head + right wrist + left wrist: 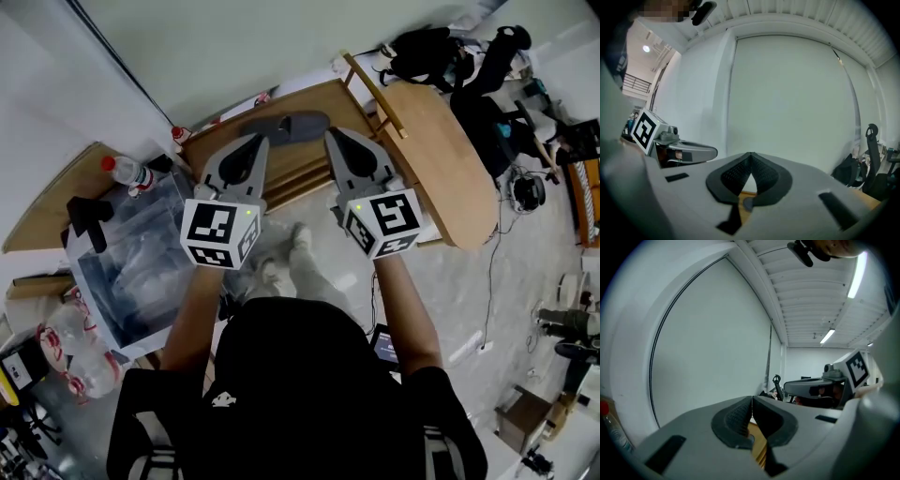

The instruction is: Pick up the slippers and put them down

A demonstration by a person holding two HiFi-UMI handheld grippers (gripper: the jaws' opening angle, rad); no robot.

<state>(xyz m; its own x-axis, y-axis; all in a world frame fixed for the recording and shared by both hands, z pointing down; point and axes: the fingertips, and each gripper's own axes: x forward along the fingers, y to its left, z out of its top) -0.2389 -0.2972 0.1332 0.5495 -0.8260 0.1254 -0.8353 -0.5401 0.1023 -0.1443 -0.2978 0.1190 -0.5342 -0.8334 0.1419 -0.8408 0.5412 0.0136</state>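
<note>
Wooden rack carries flat grey slippers; my left fingers and right fingers, ribbed rubber, press together, empty.

Matt grey moulded plastic on the left gripper and the right gripper; dark rubbery pads, finely ribbed and dull. Just beyond the fingertips, dark grey slippers, matt, on a light brown wooden shelf rack, smooth with a faint sheen. Left of the fingers, a clear glossy plastic storage box. Right of them, a smooth oval wooden tabletop.
</note>
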